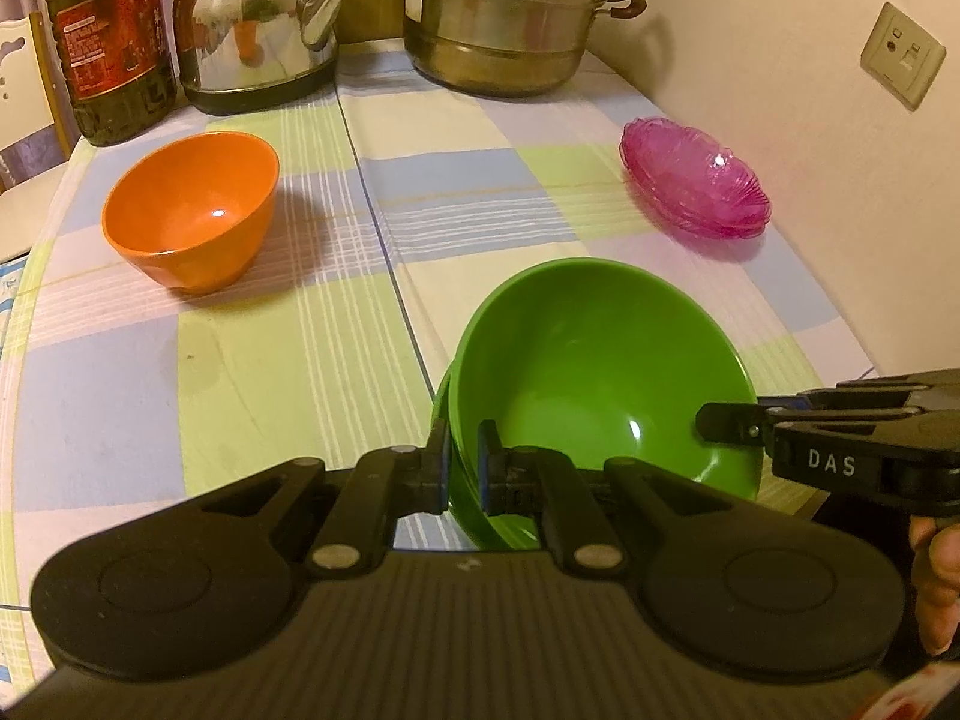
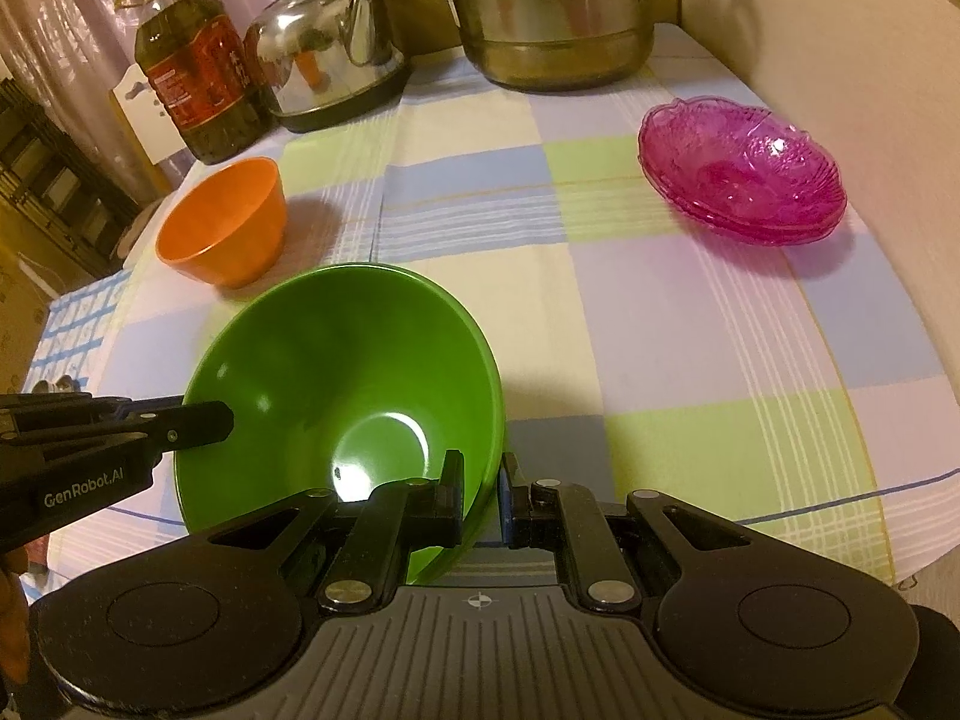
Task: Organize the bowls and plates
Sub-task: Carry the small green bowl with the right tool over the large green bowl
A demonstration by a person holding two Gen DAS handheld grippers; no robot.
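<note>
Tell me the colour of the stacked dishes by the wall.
Translucent pink dishes, clearest in the right wrist view.

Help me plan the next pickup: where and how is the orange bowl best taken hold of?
Grip the orange bowl by its thin rim, coming from above on the near side: it stands upright and open, apart from the oil bottle, so one pad can go inside and one outside.

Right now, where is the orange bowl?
The orange bowl sits far left on the checked cloth, just before the oil bottle and kettle.
</note>
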